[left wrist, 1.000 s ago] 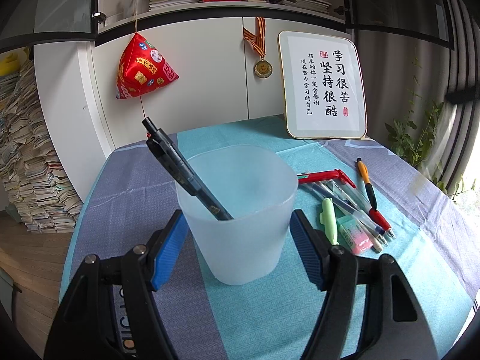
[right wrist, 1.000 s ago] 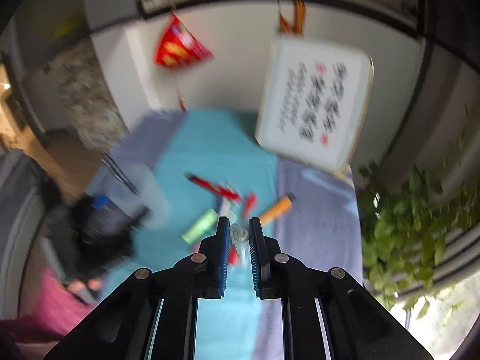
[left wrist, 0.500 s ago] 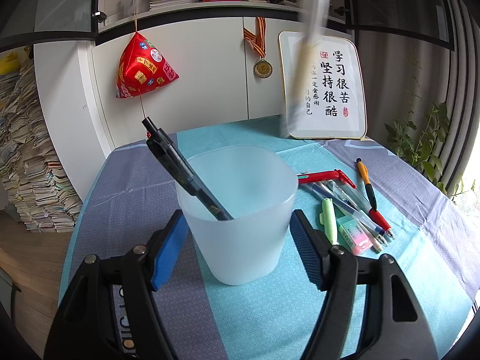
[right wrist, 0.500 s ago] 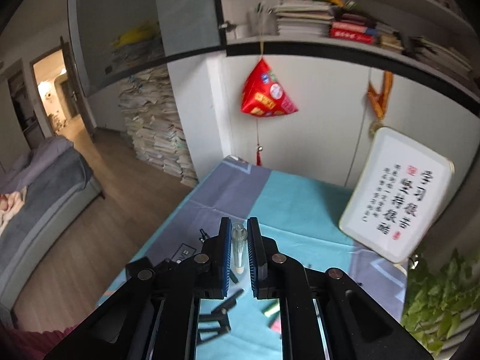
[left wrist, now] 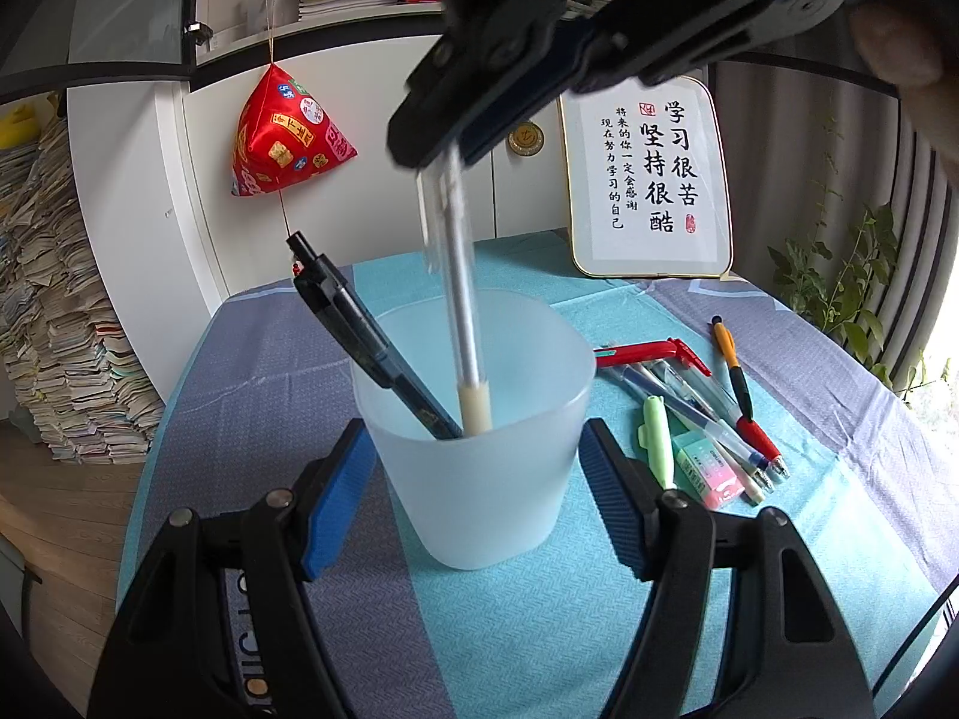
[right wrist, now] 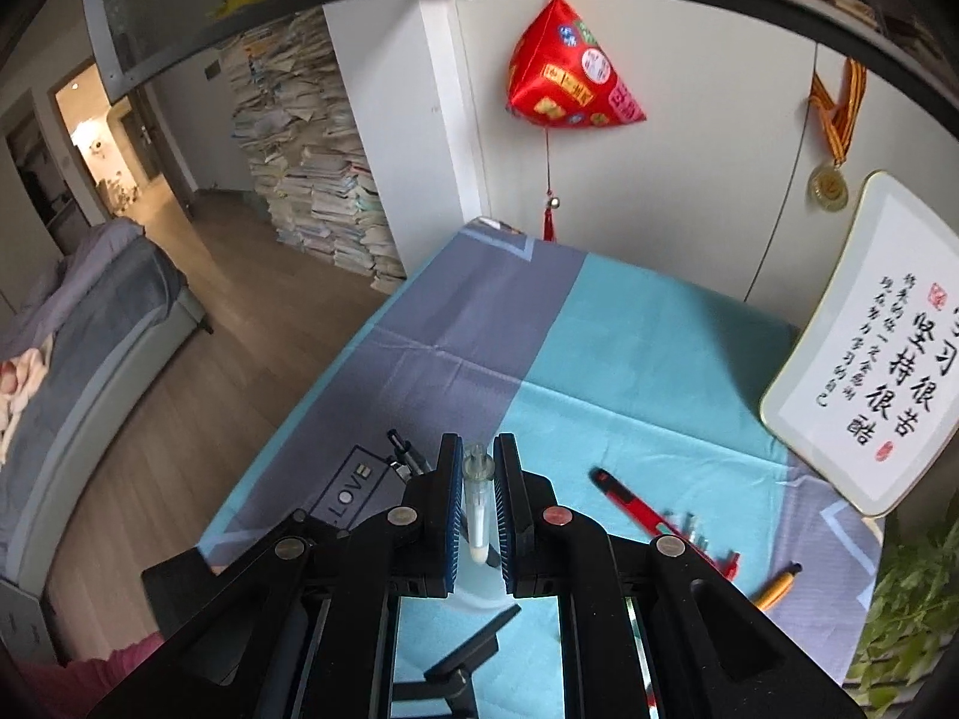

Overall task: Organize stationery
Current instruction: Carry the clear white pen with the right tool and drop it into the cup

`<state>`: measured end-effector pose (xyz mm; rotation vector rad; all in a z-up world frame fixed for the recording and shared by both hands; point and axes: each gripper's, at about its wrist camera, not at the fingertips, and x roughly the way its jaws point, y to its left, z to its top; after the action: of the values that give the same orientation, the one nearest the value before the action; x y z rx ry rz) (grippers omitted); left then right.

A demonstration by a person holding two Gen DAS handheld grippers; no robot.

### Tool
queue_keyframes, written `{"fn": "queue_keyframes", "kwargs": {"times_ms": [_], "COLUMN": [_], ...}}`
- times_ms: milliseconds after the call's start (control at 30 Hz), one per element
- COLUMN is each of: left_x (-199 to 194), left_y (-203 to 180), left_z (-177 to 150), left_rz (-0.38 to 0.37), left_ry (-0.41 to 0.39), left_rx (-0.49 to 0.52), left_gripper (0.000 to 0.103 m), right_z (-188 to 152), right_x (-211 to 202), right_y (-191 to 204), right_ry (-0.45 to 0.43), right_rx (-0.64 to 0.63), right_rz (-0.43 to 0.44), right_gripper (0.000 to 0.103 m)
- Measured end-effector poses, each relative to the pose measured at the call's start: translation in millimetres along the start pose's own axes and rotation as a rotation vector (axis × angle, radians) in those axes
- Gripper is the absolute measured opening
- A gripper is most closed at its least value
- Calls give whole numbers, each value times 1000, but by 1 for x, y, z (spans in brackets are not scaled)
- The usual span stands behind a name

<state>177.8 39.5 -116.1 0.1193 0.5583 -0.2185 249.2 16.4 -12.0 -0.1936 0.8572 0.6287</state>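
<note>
Steadying the frosted cup [left wrist: 479, 449] so it cannot tip, the left tongs [left wrist: 473, 497] clamp its sides. The right tongs [right wrist: 478, 503], at twelve o'clock above, pinch a clear pen [left wrist: 458, 275], its tip already inside beside a black pen [left wrist: 365, 341].
</note>
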Motion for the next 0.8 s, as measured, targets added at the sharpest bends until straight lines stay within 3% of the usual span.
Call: {"fn": "queue_keyframes", "kwargs": {"times_ms": [467, 700, 800], "left_x": [0, 0, 0], "left_y": [0, 0, 0], "left_z": [0, 0, 0], "left_rz": [0, 0, 0], "left_ry": [0, 0, 0], "left_rx": [0, 1, 0], "left_gripper": [69, 69, 69], "right_z": [-4, -19, -40], "right_x": [28, -11, -26], "right_y": [-4, -32, -60], "right_ry": [60, 4, 7], "right_rx": [36, 85, 150], "right_rz": [32, 7, -53], "right_gripper": [11, 12, 12]}}
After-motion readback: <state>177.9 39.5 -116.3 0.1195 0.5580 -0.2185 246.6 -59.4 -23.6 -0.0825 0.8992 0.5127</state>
